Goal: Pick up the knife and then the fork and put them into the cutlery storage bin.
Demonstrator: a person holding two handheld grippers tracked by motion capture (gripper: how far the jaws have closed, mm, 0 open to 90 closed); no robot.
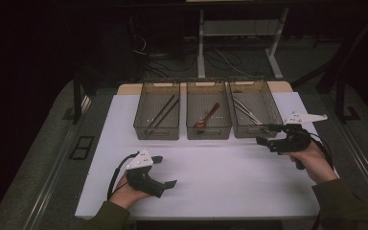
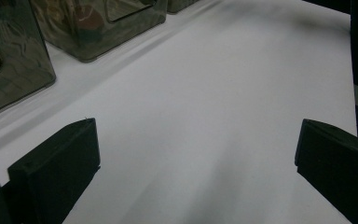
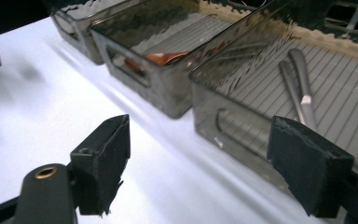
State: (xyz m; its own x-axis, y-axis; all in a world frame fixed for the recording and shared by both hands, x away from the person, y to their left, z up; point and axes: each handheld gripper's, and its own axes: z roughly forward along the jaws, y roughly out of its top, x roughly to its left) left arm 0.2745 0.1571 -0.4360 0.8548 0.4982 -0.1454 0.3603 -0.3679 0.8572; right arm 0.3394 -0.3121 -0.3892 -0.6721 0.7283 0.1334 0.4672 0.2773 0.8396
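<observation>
Three smoky see-through bins stand in a row at the back of the white table [image 1: 220, 177]. The left bin [image 1: 156, 132] holds dark chopsticks [image 1: 162, 114], the middle bin [image 1: 209, 132] a red-brown spoon [image 1: 207, 116], and the right bin [image 1: 249, 131] silver utensils [image 1: 245, 111]. My left gripper [image 1: 166, 171] rests low near the front left, open, with bare table between its jaws [image 2: 196, 154]. My right gripper [image 1: 267, 134] hovers by the right bin's front right corner, open and holding nothing [image 3: 200, 163]. Ahead of it I see that bin's wall [image 3: 233, 126], the silver handles [image 3: 298, 79] and the spoon [image 3: 161, 58].
A broad bare stretch of white table lies between the bins and the front edge. Behind the table stand a desk's white legs [image 1: 201, 43] with loose cables [image 1: 220, 57] on the dark floor. Grey floor borders the table on both sides.
</observation>
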